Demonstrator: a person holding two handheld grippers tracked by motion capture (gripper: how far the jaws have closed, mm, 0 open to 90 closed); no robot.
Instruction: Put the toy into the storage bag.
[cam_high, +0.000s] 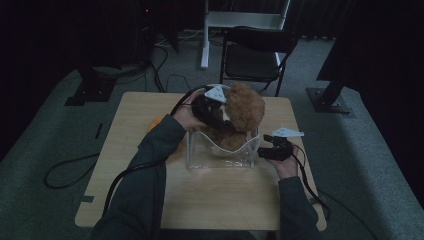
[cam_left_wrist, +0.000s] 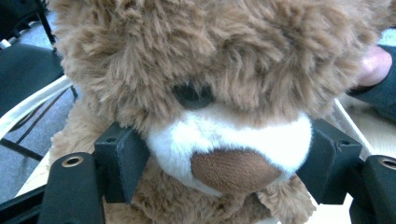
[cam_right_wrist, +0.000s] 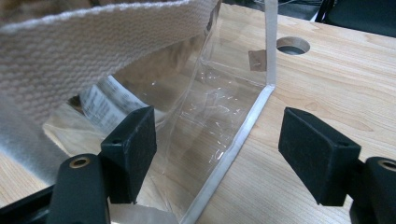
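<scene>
A brown teddy bear (cam_high: 245, 107) stands half inside a clear plastic bag (cam_high: 222, 152) at the middle of the table, its head above the bag's rim. My left gripper (cam_high: 220, 112) is shut on the bear's head. In the left gripper view the two pads press the white muzzle of the bear (cam_left_wrist: 210, 70) from both sides, with my left gripper (cam_left_wrist: 224, 154) around its brown nose. My right gripper (cam_high: 265, 146) is at the bag's right end. It stands open (cam_right_wrist: 224, 154), with the bag's corner seam (cam_right_wrist: 233, 144) between the jaws, untouched. A white webbing handle (cam_right_wrist: 93, 51) hangs across the upper left.
The wooden table (cam_high: 210, 200) has a round hole (cam_right_wrist: 293, 45) beyond the bag's corner. Something orange (cam_high: 155, 122) lies by the left forearm. A dark folding chair (cam_high: 255, 55) stands behind the table. The person's right hand (cam_left_wrist: 373, 65) shows beyond the bear.
</scene>
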